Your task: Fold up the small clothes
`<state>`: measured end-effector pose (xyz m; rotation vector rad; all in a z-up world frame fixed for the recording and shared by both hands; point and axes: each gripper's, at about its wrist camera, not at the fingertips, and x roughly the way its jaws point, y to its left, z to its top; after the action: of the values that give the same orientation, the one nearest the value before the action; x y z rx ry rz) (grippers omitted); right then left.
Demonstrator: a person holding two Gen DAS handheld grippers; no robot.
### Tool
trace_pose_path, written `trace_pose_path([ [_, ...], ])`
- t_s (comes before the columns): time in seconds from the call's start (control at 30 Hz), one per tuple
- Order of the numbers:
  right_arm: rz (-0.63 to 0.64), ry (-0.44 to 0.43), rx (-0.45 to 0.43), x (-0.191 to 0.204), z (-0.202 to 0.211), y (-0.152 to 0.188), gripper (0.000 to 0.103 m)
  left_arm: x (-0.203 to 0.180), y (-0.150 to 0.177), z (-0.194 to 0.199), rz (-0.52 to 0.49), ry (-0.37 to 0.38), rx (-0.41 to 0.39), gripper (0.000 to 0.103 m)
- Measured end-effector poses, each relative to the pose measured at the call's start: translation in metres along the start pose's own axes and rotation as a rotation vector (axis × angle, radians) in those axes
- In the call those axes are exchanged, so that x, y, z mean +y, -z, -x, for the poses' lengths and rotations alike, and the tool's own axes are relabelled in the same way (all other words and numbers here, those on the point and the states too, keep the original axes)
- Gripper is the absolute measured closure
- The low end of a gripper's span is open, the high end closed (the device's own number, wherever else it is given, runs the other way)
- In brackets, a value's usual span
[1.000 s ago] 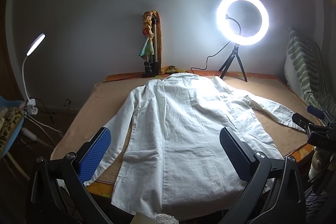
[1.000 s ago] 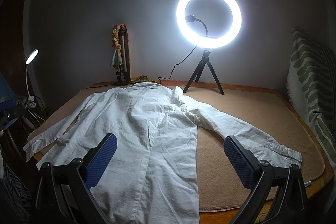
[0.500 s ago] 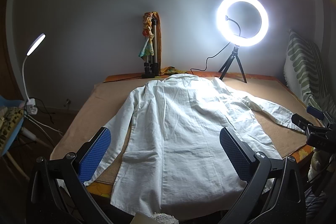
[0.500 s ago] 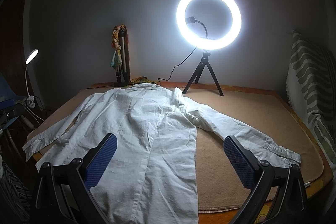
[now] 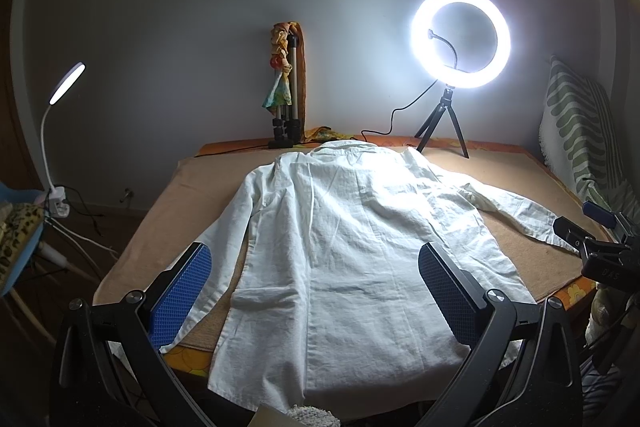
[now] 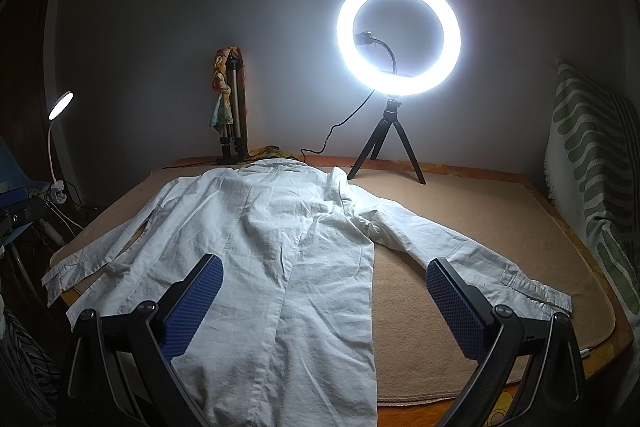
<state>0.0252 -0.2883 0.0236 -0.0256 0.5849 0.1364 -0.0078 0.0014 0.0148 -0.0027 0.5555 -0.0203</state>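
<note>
Inspector: Report the position of the garment.

Technician: The white shirt lies flat and spread out on the surface, which carries a tan mat. The collar end points toward the far wall; the hem reaches the near edge and hangs slightly over it. One sleeve extends toward the right side of the mat, its cuff near the right edge. The other sleeve runs along the left side of the body, its cuff at the left edge.

Inspector: State of the left tool?

Technician: The left tool hovers above the hem area with its blue pads wide apart. Nothing is held between them.

Inspector: And the right tool?

Technician: The right tool is likewise spread wide and empty, positioned over the right half of the shirt and the bare mat beside it. In the left wrist view it appears at the right edge of the surface, near the cuff.

Inspector: Other equipment?

Technician: A lit ring light on a small tripod stands at the far edge of the surface. A desk lamp stands to the left, off the surface.
</note>
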Motion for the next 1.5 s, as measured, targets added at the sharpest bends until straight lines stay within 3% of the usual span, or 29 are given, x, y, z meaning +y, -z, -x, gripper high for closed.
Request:
trace_pose_path([
  [0.97, 0.008, 0.005, 0.004, -0.001, -0.002, -0.002, 0.001, 0.002, 0.003, -0.004, 0.004, 0.002, 0.008, 0.000],
  [1.27, 0.015, -0.017, 0.020, 0.008, -0.012, -0.005, 0.009, 0.020, 0.016, -0.017, 0.010, 0.056, 0.083, 0.000],
  [1.5, 0.010, -0.056, 0.042, 0.016, -0.023, -0.019, 0.011, 0.046, 0.033, -0.028, -0.004, 0.048, 0.158, 0.002],
])
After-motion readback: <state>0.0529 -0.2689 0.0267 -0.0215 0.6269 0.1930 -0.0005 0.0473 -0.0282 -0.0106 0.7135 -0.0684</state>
